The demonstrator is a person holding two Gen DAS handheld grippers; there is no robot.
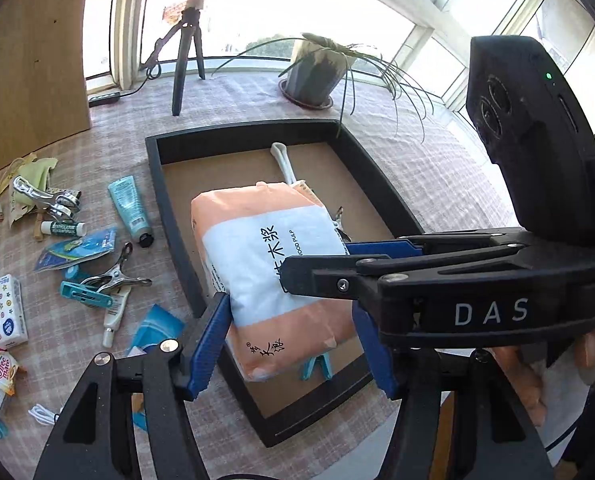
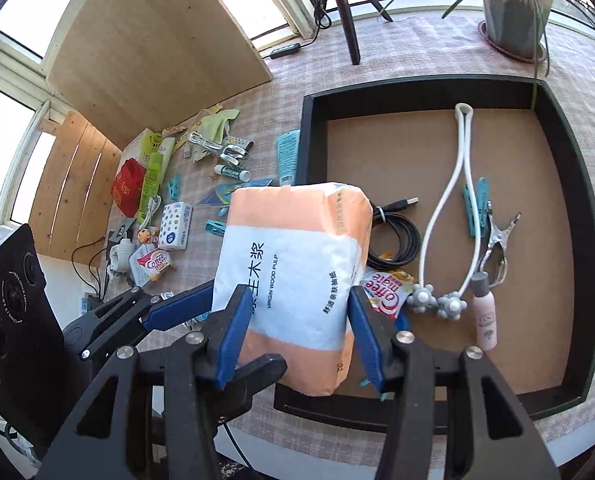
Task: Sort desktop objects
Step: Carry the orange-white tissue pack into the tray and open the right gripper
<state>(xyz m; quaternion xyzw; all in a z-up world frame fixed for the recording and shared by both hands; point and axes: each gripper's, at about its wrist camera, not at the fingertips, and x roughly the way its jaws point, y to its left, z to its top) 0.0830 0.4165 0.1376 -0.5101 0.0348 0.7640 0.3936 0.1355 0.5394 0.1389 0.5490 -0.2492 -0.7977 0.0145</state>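
1. Loose items lie on the checked tablecloth (image 2: 377,76) left of the tray: a coffee creamer sachet (image 2: 153,266), a patterned tissue packet (image 2: 175,220), a lip balm stick (image 2: 231,172), a metal clip (image 2: 213,146), teal clothes pegs (image 1: 85,294) and a teal tube (image 1: 129,208). Judgement: these are still unsorted.

2. The left gripper (image 1: 293,340) straddles the near end of the tissue pack (image 1: 273,280). Its left blue pad presses the wrap; the right pad's contact is hidden behind the other tool. Judgement: fingers set wide and holding the pack.

3. The tissue pack, peach and white, hangs above the tray's near-left corner, carried by both tools. Whether it already touches the contents below cannot be told.

4. The right gripper (image 2: 297,336) clamps the pack's near end across its width, both blue pads against the wrap.

5. Step in hand: placing the pack into the black tray (image 2: 577,200). The next move calls for lowering it level onto bare tray floor, clear of the contents, then opening both grips together.

6. Tray contents, left to right: a coiled black USB cable (image 2: 397,236), a second creamer sachet (image 2: 385,296), a white roller massager (image 2: 453,184), teal pegs (image 2: 475,204), a metal clip (image 2: 497,244) and a pink bottle (image 2: 484,312).
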